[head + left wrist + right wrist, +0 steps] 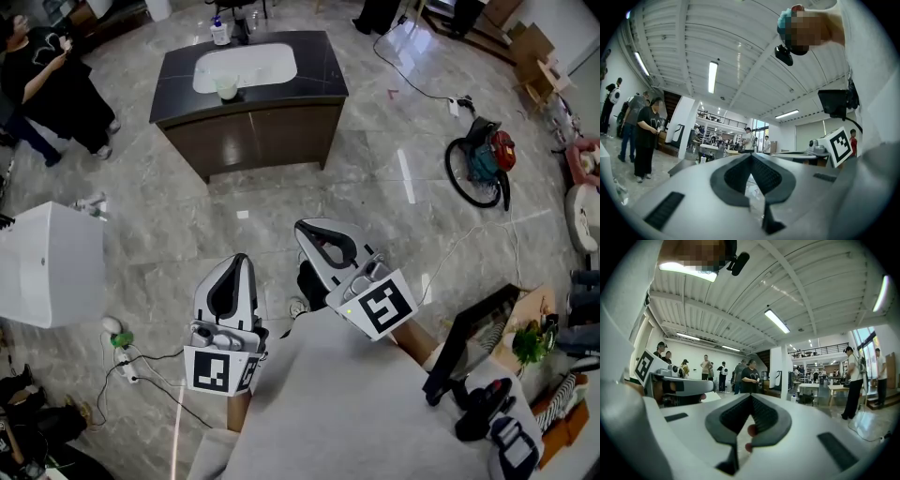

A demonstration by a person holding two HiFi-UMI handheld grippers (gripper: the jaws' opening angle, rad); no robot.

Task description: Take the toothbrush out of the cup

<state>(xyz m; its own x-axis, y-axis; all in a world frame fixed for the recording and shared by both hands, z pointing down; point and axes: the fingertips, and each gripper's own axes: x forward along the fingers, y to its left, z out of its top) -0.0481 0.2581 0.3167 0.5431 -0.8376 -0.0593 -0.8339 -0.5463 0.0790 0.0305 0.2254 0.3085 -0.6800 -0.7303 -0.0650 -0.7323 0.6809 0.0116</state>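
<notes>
At the far left of the head view a person [47,80] in black is cut off by the frame edge. Below stands a white box [47,267], its contents hidden. A power strip [127,367] lies on the floor, with cables trailing into a dark corner that is hard to make out.

The left gripper [240,261] is held over bare floor. In its own view the left gripper [750,155] has its pads pressed together at the tips with nothing between them. Its marker cube [224,370] carries only a black-and-white square pattern.

Well apart, at the top of the head view, a cabinet has a dark surface [178,80] with a white sink [246,66] set into it. The cup [226,88] stands upright at the sink's front rim. It is too small to show whether the toothbrush is in it. A bottle [219,34] stands behind the sink, its label too small to read.

The right gripper [302,227] also hangs over floor, far from the cup. In its own view the right gripper [750,396] is likewise pressed together and empty. Two small reddish spots [752,430] show through the gap behind its pads, and I cannot tell what they are.

Farther right, a teal and a red bag [487,157] lean together on the floor. Cardboard boxes [530,47] are cut off by the top right edge.
</notes>
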